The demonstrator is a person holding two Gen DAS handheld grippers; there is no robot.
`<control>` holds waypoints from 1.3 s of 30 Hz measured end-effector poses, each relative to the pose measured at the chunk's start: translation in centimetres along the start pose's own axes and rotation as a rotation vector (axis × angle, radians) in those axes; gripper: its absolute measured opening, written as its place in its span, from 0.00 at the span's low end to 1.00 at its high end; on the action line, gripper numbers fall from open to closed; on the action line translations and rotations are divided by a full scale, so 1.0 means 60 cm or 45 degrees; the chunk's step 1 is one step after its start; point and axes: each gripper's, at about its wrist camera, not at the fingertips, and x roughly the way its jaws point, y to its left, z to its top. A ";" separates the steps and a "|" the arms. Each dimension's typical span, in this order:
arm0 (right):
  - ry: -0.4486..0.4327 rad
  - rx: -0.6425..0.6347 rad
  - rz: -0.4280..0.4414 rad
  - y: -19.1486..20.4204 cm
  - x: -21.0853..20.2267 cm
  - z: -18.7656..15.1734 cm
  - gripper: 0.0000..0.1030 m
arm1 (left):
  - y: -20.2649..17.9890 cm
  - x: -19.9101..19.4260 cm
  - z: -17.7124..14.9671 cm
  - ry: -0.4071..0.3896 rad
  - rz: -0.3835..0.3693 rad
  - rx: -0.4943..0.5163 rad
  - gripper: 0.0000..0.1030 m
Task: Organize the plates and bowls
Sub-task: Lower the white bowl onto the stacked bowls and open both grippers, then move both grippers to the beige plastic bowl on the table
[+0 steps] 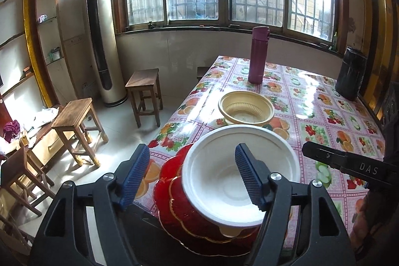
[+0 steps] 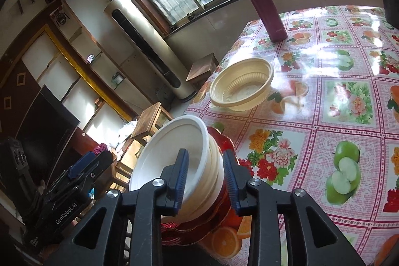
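Note:
A white bowl (image 1: 224, 181) rests, slightly tilted, on a stack of red gold-edged plates (image 1: 172, 206) at the table's near left corner. My left gripper (image 1: 193, 176) is open and straddles the bowl's left rim, one pad outside and one over the inside, neither pressing. In the right wrist view my right gripper (image 2: 205, 178) straddles the wall of the white bowl (image 2: 174, 156), its jaws a little apart and open around it, above the red plates (image 2: 220, 138). A yellow ribbed bowl (image 1: 247, 107) (image 2: 242, 84) stands alone further back.
The table (image 1: 324, 116) carries a fruit-print cloth, a purple flask (image 1: 259, 56) (image 2: 264, 6) at the far edge and a black cylinder (image 1: 350, 74) at the far right. Wooden stools (image 1: 144, 89) (image 1: 74, 126) stand on the floor to the left.

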 end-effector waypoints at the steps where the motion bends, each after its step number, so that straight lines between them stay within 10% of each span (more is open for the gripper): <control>1: -0.027 0.003 -0.004 -0.008 -0.012 0.003 0.40 | -0.004 -0.007 0.002 -0.023 -0.026 -0.011 0.79; 11: -0.149 0.164 -0.130 -0.135 -0.096 0.020 0.73 | -0.086 -0.035 0.020 -0.088 -0.258 0.083 0.82; 21: -0.148 0.241 -0.087 -0.172 -0.105 0.039 0.75 | -0.067 -0.026 0.088 -0.045 -0.164 0.232 0.82; 39: -0.064 0.237 0.030 -0.110 0.090 0.130 0.74 | 0.035 0.286 0.177 0.525 -0.387 0.075 0.82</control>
